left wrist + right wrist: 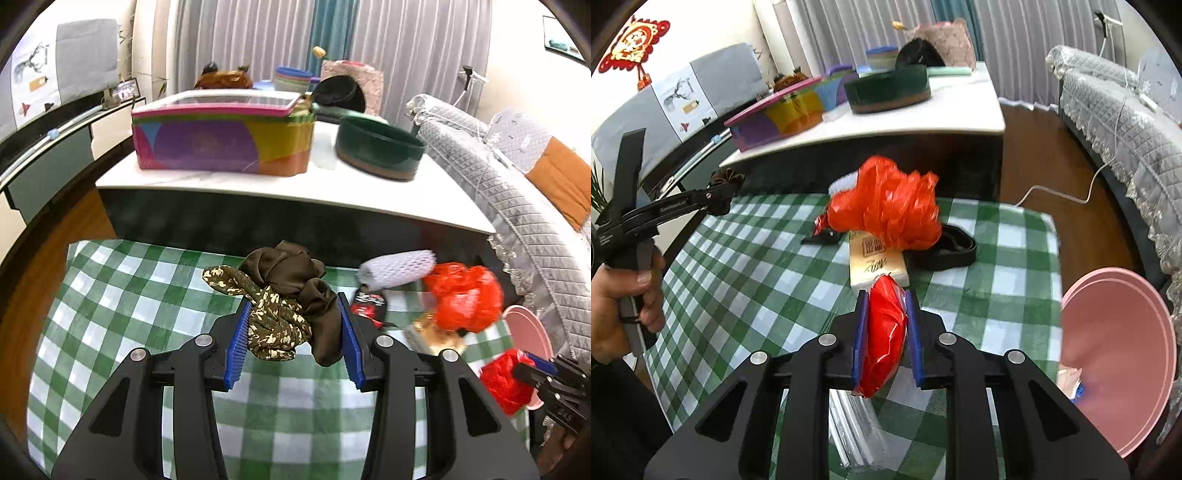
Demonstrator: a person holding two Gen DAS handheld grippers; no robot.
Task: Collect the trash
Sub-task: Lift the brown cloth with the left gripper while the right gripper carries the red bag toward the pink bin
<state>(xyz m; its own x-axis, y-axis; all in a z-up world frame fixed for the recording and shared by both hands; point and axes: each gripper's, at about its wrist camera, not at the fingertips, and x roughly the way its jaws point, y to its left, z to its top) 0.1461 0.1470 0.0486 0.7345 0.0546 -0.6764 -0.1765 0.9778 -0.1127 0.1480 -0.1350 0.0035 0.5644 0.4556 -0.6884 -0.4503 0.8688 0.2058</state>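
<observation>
A crumpled brown and camouflage-patterned cloth bundle was gripped between the blue pads of the left tongs, held above the green-and-white checked tabletop. A shiny red plastic wrapper was clamped in the right tongs — just beside the round pink plastic bin. A larger crumpled red plastic bag was seen resting on the checked cloth.

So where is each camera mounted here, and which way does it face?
Left wrist: on the left tool, facing the white table; shut on a brown cloth bundle.
Right wrist: on the right tool, same heading, gripping a red wrapper; the left hand shows.
Shared: checked cloth, orange bag, pink bin.
</observation>
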